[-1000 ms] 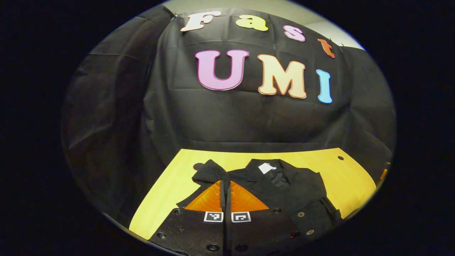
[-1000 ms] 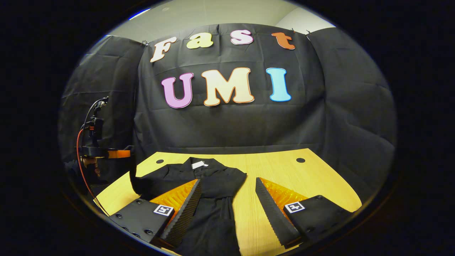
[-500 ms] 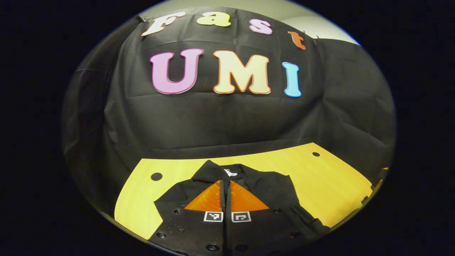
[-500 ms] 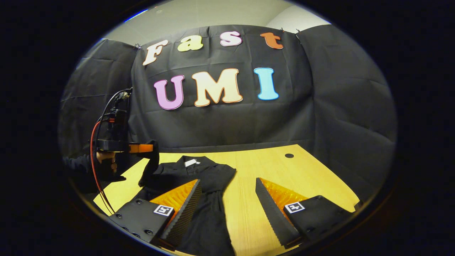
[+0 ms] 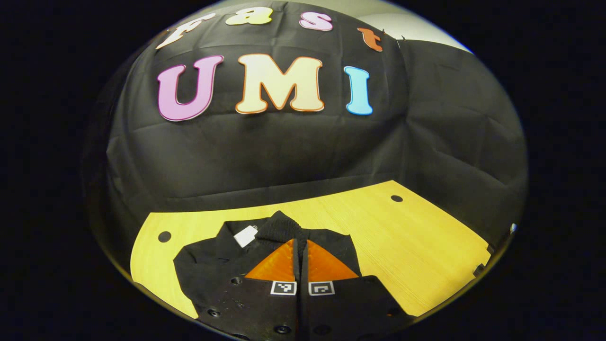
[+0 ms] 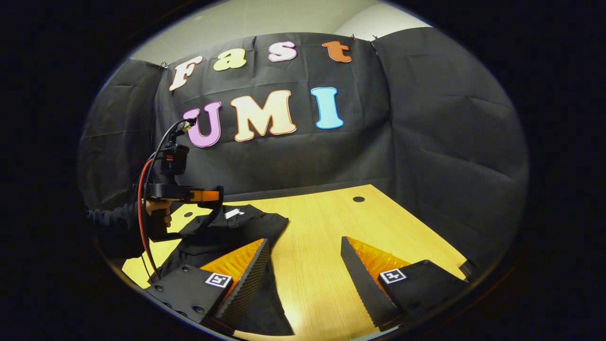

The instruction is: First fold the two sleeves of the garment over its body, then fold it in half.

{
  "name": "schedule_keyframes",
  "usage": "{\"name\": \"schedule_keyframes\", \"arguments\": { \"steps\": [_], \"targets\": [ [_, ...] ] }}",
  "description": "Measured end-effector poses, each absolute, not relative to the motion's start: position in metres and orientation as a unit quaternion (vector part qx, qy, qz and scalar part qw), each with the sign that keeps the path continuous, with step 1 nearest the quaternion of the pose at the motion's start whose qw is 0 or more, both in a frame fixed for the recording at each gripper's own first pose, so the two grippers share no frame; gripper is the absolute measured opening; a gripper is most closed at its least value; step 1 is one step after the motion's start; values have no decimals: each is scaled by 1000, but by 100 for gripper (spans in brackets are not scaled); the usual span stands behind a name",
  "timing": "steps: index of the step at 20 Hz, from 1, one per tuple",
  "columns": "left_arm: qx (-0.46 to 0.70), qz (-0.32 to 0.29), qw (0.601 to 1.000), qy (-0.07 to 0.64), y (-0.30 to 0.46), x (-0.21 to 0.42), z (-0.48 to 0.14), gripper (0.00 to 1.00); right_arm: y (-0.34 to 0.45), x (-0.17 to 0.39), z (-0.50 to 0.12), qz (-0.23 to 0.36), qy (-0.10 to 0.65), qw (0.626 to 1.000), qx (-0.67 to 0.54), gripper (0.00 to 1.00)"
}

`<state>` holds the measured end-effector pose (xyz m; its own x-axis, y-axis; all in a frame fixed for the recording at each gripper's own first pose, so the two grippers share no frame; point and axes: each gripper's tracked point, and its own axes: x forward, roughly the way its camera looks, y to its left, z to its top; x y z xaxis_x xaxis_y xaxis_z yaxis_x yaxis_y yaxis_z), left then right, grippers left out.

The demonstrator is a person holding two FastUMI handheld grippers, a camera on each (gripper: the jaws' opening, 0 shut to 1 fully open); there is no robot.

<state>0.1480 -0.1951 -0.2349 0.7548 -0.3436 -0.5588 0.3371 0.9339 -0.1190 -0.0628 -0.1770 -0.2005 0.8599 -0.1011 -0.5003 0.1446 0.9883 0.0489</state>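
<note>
A black garment (image 5: 208, 265) with a white neck label (image 5: 245, 235) lies flat on the yellow wooden table (image 5: 416, 246). My left gripper (image 5: 300, 240) is shut on the ribbed cuff (image 5: 281, 227) of one sleeve, held up over the garment's body. In the right gripper view, the left gripper (image 6: 215, 196) hovers above the garment (image 6: 255, 225) with the sleeve (image 6: 208, 220) hanging from it, a hand (image 6: 156, 208) on its grip. My right gripper (image 6: 304, 240) is open over bare table, its left finger above the garment's right edge.
The table (image 6: 326, 222) has small round holes near its back corners (image 5: 396, 198) (image 5: 164, 236). Black cloth walls close in the booth behind and on both sides. A red cable (image 6: 141, 222) hangs from the left gripper.
The left gripper has carried the sleeve cuff rightward from beside the garment to above its body. The right gripper has stayed open and turned to the right, away from the garment.
</note>
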Motion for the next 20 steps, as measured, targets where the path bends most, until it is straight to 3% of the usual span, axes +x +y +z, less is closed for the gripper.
{"name": "schedule_keyframes", "arguments": {
  "steps": [5, 6, 8, 9, 14, 15, 16, 20],
  "targets": [
    [6, -187, 924, 333, -219, 147, -257, 0, -184, -76, -204, -79, 262, 961, 47, 97],
    [-5, -195, 924, 330, -223, 148, -248, 15, -182, -74, -203, -76, 260, 961, 47, 97],
    [-17, -184, 937, 296, -218, 143, -233, 87, -176, -68, -204, -59, 259, 963, 46, 97],
    [-23, -182, 942, 281, -213, 140, -218, 94, -171, -64, -205, -46, 258, 964, 44, 97],
    [-20, -140, 965, 219, -142, 99, -162, 96, -141, -48, -216, 31, 262, 964, 37, 98],
    [-17, -133, 968, 211, -128, 89, -154, 95, -138, -47, -220, 40, 265, 963, 37, 94],
    [-12, -125, 970, 209, -113, 77, -151, 93, -133, -46, -222, 47, 266, 962, 39, 98],
    [0, -94, 971, 221, -59, 24, -155, 93, -112, -49, -232, 64, 274, 959, 33, 98]
  ]
}}
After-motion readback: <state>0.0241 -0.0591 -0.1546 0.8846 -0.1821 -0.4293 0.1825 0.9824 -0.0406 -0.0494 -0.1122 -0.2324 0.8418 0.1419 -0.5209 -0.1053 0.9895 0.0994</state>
